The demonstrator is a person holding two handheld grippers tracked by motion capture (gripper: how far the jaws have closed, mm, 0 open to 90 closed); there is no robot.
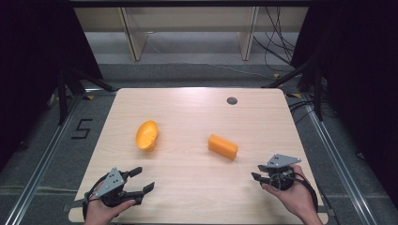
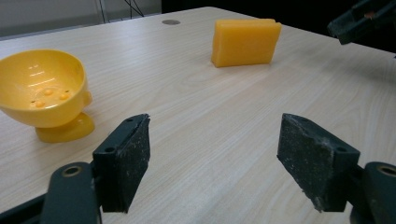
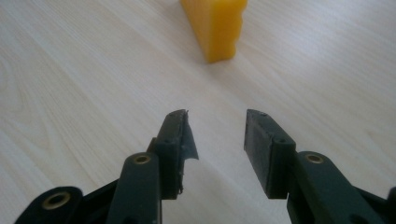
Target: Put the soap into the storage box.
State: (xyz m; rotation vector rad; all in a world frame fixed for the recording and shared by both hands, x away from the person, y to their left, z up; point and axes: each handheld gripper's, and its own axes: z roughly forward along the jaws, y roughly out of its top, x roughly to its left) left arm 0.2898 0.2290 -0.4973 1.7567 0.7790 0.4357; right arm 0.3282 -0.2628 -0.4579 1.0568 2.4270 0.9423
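High view: floor marking (image 1: 82, 128) beside table (image 1: 197, 197) reads "5".

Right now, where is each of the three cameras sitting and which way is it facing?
High view: above the person's side, looking forward and down on the wooden table; both hands, left gripper and right gripper enter from below.
Left gripper view: low over the table, looking between its own wide-open jaws toward the yellow bowl and orange sponge; the other gripper's tip shows top right.
Right gripper view: looking down along its own parted jaws at the sponge's end.
Shared: all three show the sponge and the table.
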